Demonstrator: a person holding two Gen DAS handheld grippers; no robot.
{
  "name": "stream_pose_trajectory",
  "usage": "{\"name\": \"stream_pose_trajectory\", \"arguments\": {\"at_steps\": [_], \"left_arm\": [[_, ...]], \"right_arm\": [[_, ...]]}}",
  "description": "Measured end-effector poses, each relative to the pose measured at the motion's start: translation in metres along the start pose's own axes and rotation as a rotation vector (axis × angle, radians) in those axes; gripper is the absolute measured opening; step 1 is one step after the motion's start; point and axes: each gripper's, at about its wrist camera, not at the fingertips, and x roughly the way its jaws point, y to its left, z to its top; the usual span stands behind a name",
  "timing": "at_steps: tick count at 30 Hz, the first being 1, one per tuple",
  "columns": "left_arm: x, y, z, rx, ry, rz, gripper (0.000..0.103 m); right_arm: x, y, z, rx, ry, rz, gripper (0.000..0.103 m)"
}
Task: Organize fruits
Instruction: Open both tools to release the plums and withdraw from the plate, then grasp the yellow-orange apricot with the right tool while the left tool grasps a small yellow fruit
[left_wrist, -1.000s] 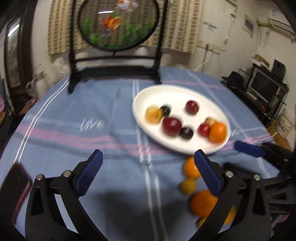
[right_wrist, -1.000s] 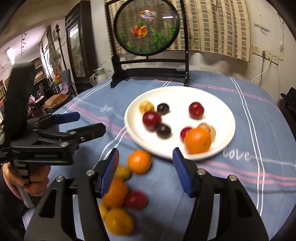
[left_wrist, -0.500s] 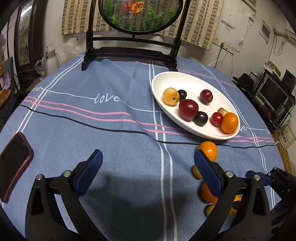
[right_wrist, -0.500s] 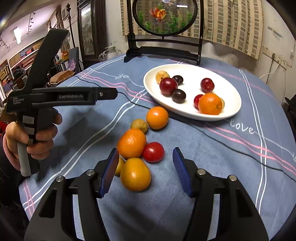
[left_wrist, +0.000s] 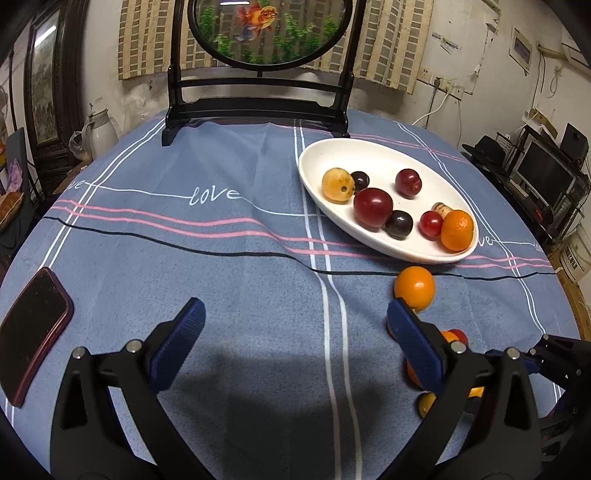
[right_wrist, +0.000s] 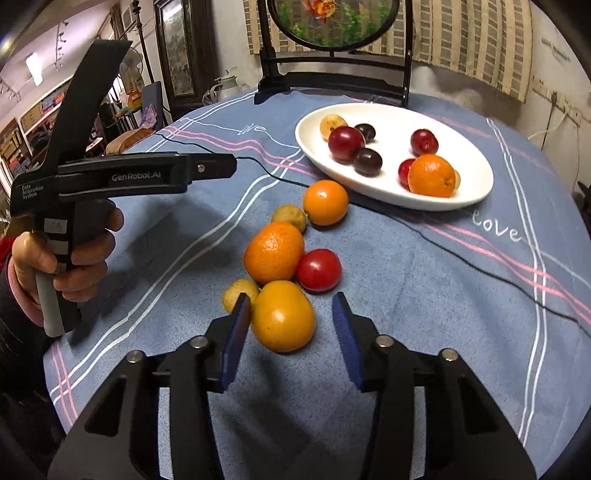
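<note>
Since half a second ago the right hand-held gripper (right_wrist: 291, 328) has come down onto the loose fruit, and its spread blue fingers now bracket the yellow-orange fruit (right_wrist: 283, 315), the left pad touching or almost touching it and the right pad clear of it. It holds nothing yet. That fruit lies at the end of the cluster farthest from the white plate (right_wrist: 476, 192), touching the large orange (right_wrist: 274, 252), with a small yellow fruit (right_wrist: 236, 293) just behind the left pad and the red tomato (right_wrist: 319, 270) just beyond it. Closing well probably calls for shifting a little toward the tomato's side so the fruit sits centred, then squeezing slowly; a round, smooth skin may squirt forward and knock the neighbours rolling. Another orange (right_wrist: 325, 202) and a small brownish fruit (right_wrist: 290, 218) rest nearer the plate, which already carries plums, an orange and other fruit, with bare room along its far side. The left hand-held gripper (left_wrist: 291, 338) hangs wide open over bare blue cloth of the counter (left_wrist: 221, 280), well away from the plate, with a phone (left_wrist: 33, 332) farther off.
</note>
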Motion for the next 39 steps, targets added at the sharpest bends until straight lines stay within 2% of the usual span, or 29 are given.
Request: {"name": "stream_pose_trajectory", "arguments": {"at_steps": [8, 15, 17, 19, 21, 22, 24, 27, 31, 33, 39], "left_arm": [[0.001, 0.0, -0.004, 0.015, 0.007, 0.004, 0.101], [-0.001, 0.002, -0.006, 0.012, 0.005, 0.007, 0.101], [0.0, 0.002, -0.007, 0.01, 0.019, -0.019, 0.101], [0.002, -0.001, -0.009, 0.032, 0.056, -0.085, 0.101], [0.001, -0.011, -0.013, 0.084, 0.089, -0.155, 0.099], [0.0, -0.017, -0.016, 0.118, 0.09, -0.168, 0.098], [-0.005, -0.034, -0.023, 0.21, 0.091, -0.197, 0.088], [-0.009, -0.047, -0.032, 0.276, 0.109, -0.256, 0.073], [-0.008, -0.056, -0.04, 0.309, 0.167, -0.337, 0.07], [-0.005, -0.059, -0.042, 0.315, 0.193, -0.377, 0.064], [0.002, -0.066, -0.051, 0.329, 0.245, -0.386, 0.05]], "right_arm": [[0.008, 0.002, -0.005, 0.005, 0.04, 0.027, 0.041], [0.005, 0.001, -0.005, 0.022, 0.023, 0.033, 0.038], [-0.004, -0.007, -0.003, 0.058, -0.013, 0.042, 0.038], [-0.016, -0.017, -0.001, 0.101, -0.061, 0.034, 0.038], [-0.023, -0.025, -0.001, 0.127, -0.088, 0.011, 0.038], [-0.024, -0.028, -0.001, 0.139, -0.094, -0.002, 0.038], [-0.025, -0.033, -0.002, 0.164, -0.094, -0.017, 0.038], [-0.025, -0.035, -0.002, 0.173, -0.091, -0.015, 0.038], [-0.025, -0.034, -0.002, 0.166, -0.095, -0.018, 0.038], [-0.025, -0.034, -0.002, 0.166, -0.094, -0.019, 0.038], [-0.025, -0.032, -0.002, 0.158, -0.095, -0.022, 0.038]]}}
